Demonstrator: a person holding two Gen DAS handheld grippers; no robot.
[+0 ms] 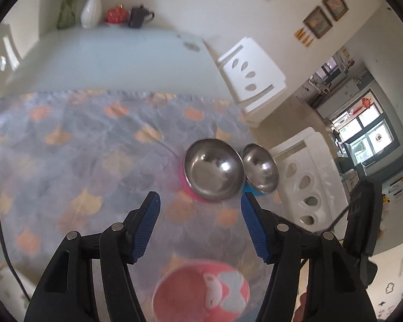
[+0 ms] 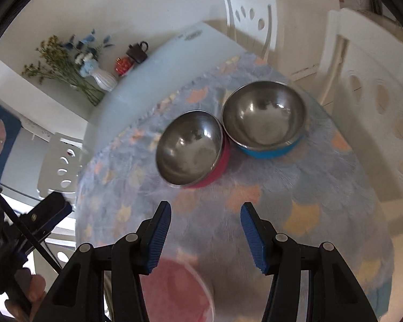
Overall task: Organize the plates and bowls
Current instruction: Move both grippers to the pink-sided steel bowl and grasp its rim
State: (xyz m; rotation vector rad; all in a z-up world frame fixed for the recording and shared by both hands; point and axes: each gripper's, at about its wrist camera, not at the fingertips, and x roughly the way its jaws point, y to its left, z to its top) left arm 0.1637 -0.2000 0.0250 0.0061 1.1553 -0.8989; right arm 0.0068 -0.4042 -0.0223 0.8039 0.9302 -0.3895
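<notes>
Two steel-lined bowls stand side by side on a patterned cloth. The pink-sided bowl (image 1: 213, 171) (image 2: 190, 150) is nearer the table's middle. The blue-sided bowl (image 1: 260, 170) (image 2: 266, 119) touches it, by the table edge. A pink plate with a cartoon figure (image 1: 201, 292) (image 2: 174, 292) lies close below both grippers. My left gripper (image 1: 200, 209) is open and empty, just short of the pink-sided bowl. My right gripper (image 2: 205, 220) is open and empty, short of both bowls. The left gripper also shows at the left edge of the right wrist view (image 2: 45, 214).
The cloth (image 1: 94, 147) covers the near part of a pale table (image 1: 115, 59). A white vase with flowers (image 2: 102, 77), a red object (image 2: 123, 64) and a dark teapot (image 2: 138, 51) stand at the table's far end. White chairs (image 1: 252, 75) (image 2: 373, 102) surround the table.
</notes>
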